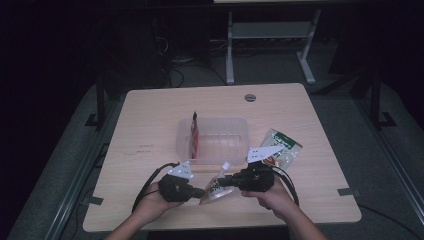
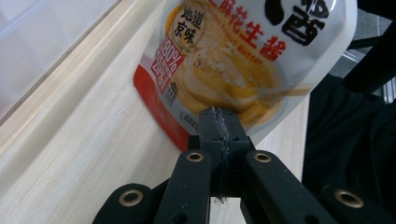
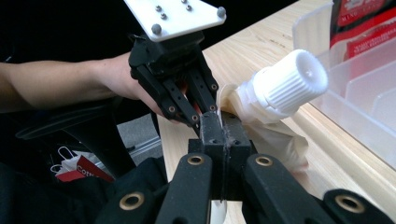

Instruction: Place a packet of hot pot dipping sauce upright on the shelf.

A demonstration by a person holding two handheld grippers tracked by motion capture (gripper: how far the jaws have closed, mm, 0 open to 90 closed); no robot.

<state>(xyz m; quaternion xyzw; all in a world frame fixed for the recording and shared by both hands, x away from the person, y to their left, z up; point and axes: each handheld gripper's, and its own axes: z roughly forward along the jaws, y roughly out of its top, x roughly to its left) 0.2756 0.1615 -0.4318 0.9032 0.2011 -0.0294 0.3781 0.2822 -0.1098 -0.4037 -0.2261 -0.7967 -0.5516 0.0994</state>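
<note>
Both tools are clamped shut on one soft pouch (image 1: 216, 186) of sauce, held just above the desk (image 1: 150, 130) on the person's side of the clear plastic bin (image 1: 214, 140). The left tool (image 1: 196, 192) has its jaws pressed flat together on the pouch's bottom edge, as the left gripper view shows, with the printed front (image 2: 224, 70) hanging ahead of the jaws over the wood. The right tool (image 1: 231, 180) pinches the pouch near its top, and in the right gripper view the white screw cap (image 3: 289, 84) sticks out just beside the closed jaws, pointing toward the bin.

Holding it at two ends looks deliberate. A floppy pouch sags and folds if gripped at one spot, so a pinch at the base and another by the spout keeps it stretched and lets the person steer its angle. My reading is that the pouch is being carried to the bin and will need to be tipped upright to stand in one of the slots between the dividers (image 3: 369, 93).

A red packet (image 1: 195, 132) already stands on edge at the left end of the bin, which suggests the goods are being filed upright, side by side. A green and white packet (image 1: 281, 147) lies flat on the desk just right of the bin, probably waiting its turn.

The person's hands (image 1: 152, 205) sit near the desk's front edge, well short of the bin.
</note>
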